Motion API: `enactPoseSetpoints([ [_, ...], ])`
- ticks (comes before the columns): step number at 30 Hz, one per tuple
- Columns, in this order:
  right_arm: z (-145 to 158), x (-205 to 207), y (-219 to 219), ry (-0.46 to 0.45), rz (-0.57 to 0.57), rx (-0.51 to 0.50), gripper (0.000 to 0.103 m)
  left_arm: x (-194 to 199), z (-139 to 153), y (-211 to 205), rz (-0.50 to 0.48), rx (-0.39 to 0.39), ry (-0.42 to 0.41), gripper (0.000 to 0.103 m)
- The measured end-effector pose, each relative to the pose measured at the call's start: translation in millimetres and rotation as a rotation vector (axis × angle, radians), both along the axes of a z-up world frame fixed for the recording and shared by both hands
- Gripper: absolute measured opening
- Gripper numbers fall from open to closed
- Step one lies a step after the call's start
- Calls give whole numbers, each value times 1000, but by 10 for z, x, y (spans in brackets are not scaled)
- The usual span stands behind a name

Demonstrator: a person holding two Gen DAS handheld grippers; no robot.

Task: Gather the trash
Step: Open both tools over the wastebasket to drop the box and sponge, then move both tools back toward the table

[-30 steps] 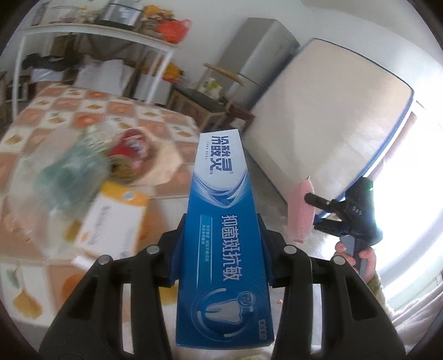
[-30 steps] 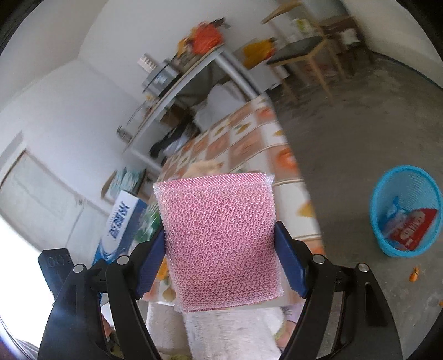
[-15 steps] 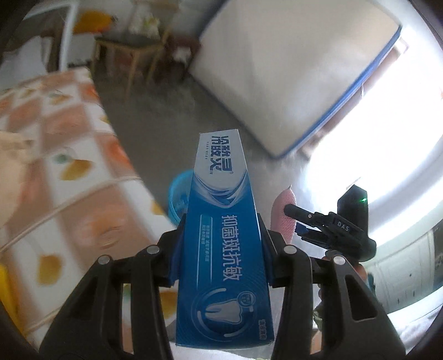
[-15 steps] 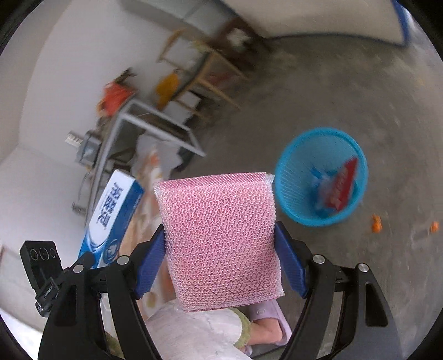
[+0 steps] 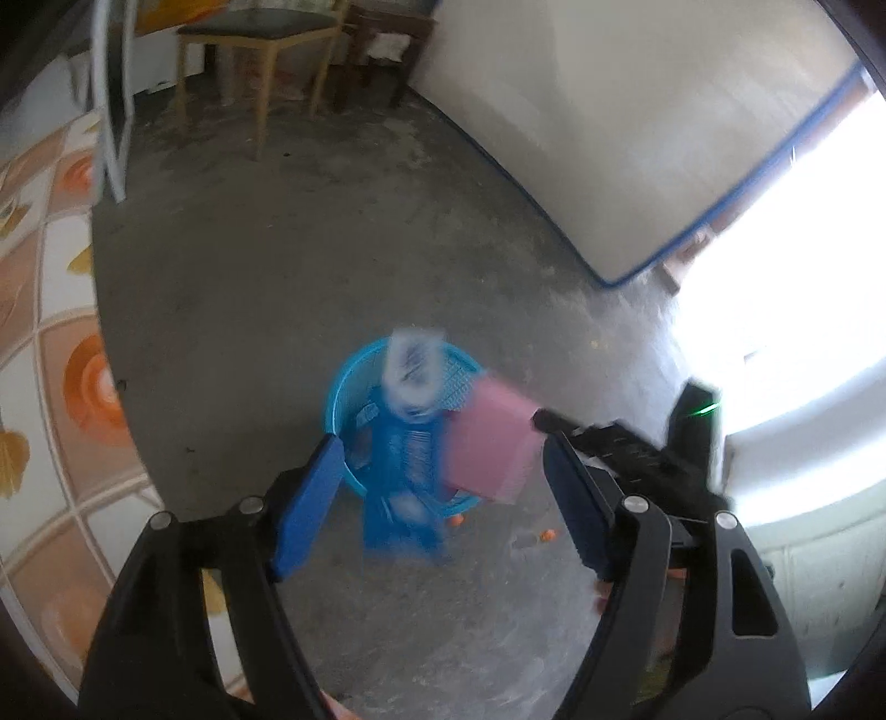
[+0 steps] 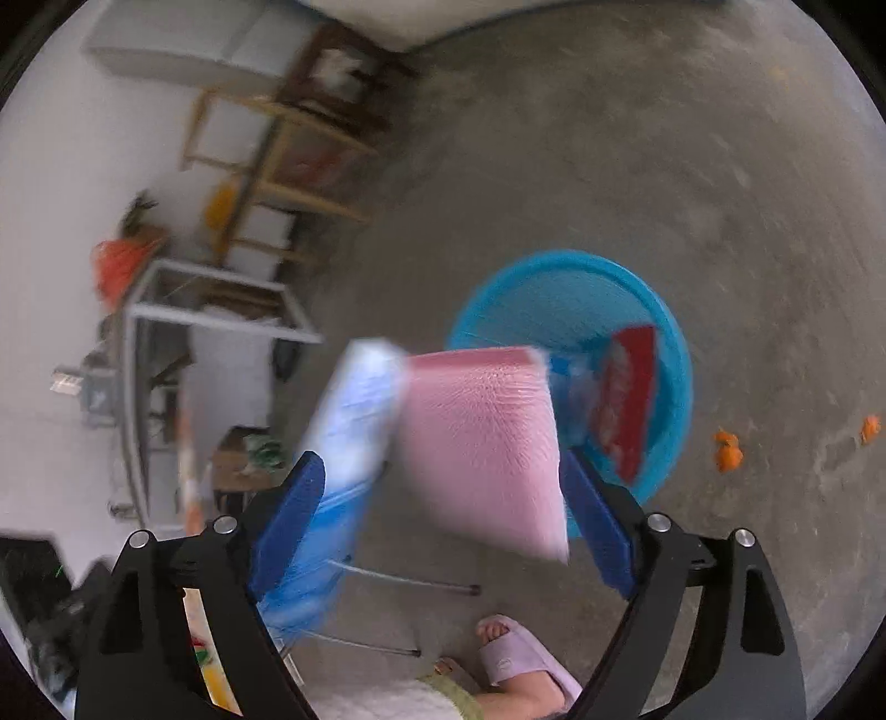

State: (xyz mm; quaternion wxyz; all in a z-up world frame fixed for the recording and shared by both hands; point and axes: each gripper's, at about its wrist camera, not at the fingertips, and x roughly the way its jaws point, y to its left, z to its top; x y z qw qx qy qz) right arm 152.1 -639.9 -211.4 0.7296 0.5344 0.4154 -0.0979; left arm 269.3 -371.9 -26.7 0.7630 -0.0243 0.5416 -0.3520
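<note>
Both grippers are open above a blue plastic basket (image 5: 346,404) on the concrete floor. My left gripper (image 5: 443,498) has nothing between its blue pads; the blue toothpaste box (image 5: 410,443), blurred, is in the air falling toward the basket. My right gripper (image 6: 440,526) is open too; the pink sponge (image 6: 482,443) is loose between the pads and dropping, blurred. The sponge also shows in the left wrist view (image 5: 490,443), and the toothpaste box in the right wrist view (image 6: 343,459). The basket (image 6: 526,293) holds a red wrapper (image 6: 628,404).
The tiled tablecloth edge (image 5: 44,354) is at the left. A wooden chair (image 5: 260,50) and a mattress (image 5: 637,122) leaning on the wall stand beyond. Small orange scraps (image 6: 728,448) lie on the floor. My slippered foot (image 6: 520,659) is below.
Both grippers swung from the table to over the basket and opened. The toothpaste box and the pink sponge have left the jaws and are falling.
</note>
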Motion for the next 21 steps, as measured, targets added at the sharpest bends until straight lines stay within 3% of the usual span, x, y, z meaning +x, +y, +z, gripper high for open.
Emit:
enactPoseSetpoints([
  [5, -291, -241, 85, 13, -1, 33, 84, -184, 113, 317, 10, -20, -49, 71],
  [9, -313, -466, 155, 1, -4, 28, 84, -349, 229, 557, -2, -44, -89, 71],
  [13, -116, -678, 228, -28, 3, -10, 84, -556, 338, 861, -11, -66, -119, 71],
  [21, 673, -882, 554, -165, 125, -127, 84, -968, 430, 1571, 10, -92, -204, 76],
])
